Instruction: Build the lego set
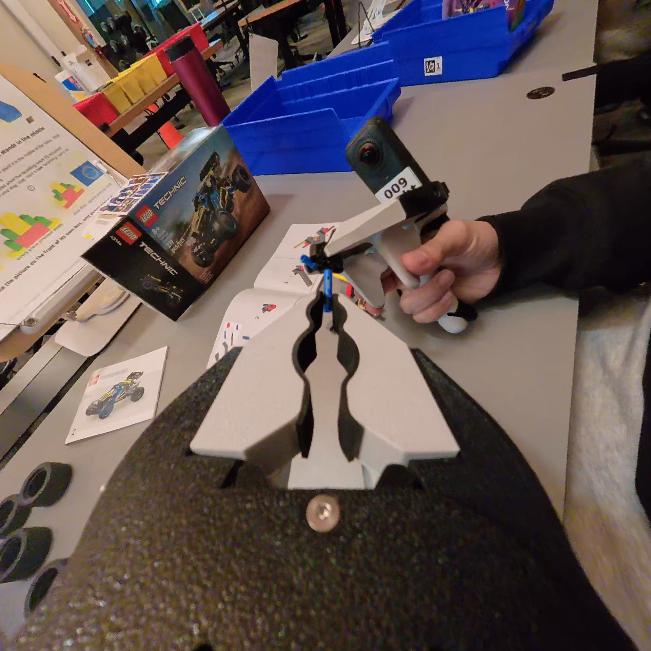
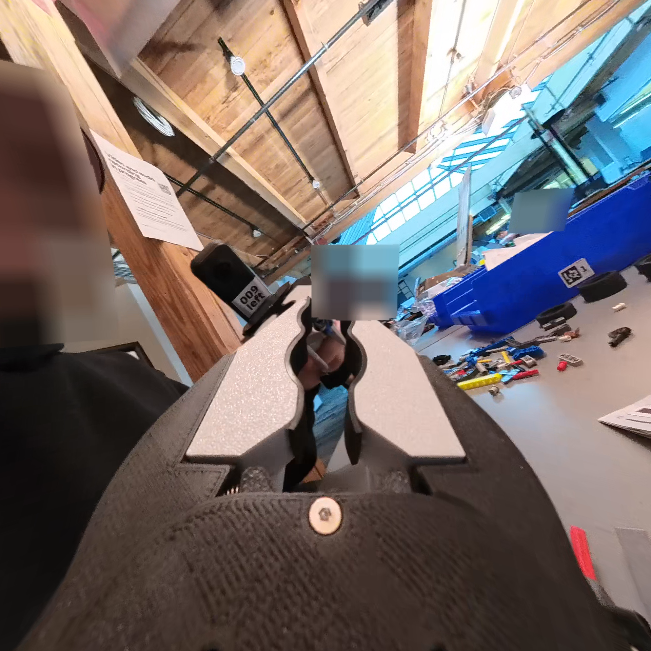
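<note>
My left gripper (image 1: 328, 299) is shut on a thin blue pin piece (image 1: 327, 283) that stands upright between its tips. The pin's top meets a small black assembly (image 1: 326, 262) with a blue pin sticking out to the left. My right gripper (image 1: 318, 255), held by a hand (image 1: 447, 267), is shut on that assembly above the open instruction booklet (image 1: 278, 278). In the right wrist view my right gripper (image 2: 329, 326) is nearly closed on the small black-and-blue assembly (image 2: 326, 329), partly hidden by a blur patch. The left gripper's camera (image 2: 229, 278) shows beyond it.
The set's box (image 1: 183, 225) stands at the left, and a second booklet (image 1: 119, 394) lies nearer. Black tyres (image 1: 45, 482) lie at the lower left. Blue bins (image 1: 317, 119) line the back. Loose pieces (image 2: 493, 366), tyres (image 2: 602, 285) and a blue bin (image 2: 528, 281) are on the grey table (image 2: 528, 458). The tips of both grippers are at nearly the same place.
</note>
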Tool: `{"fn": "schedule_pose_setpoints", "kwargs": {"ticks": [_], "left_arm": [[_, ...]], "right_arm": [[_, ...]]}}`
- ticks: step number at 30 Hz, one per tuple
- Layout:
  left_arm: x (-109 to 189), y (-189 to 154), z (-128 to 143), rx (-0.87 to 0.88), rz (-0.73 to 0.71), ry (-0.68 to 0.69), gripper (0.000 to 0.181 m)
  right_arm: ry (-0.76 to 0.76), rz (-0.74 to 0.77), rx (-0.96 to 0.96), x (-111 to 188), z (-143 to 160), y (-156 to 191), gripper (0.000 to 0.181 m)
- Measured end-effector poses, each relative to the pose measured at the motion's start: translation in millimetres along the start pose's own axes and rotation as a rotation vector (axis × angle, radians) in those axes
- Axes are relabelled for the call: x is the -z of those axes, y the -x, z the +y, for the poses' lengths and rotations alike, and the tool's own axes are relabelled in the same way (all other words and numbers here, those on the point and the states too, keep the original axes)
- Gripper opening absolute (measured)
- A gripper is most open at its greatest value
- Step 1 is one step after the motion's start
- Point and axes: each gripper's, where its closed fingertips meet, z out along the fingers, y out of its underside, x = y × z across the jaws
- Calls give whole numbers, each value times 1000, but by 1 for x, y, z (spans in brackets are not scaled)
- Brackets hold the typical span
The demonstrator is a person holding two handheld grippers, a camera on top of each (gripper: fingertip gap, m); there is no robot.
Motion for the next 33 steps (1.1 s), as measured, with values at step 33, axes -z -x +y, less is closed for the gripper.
{"fn": "schedule_pose_setpoints", "kwargs": {"ticks": [33], "left_arm": [[-20, -48, 133, 116, 364, 585, 3]], "right_arm": [[303, 276, 528, 8, 17, -19, 14]]}}
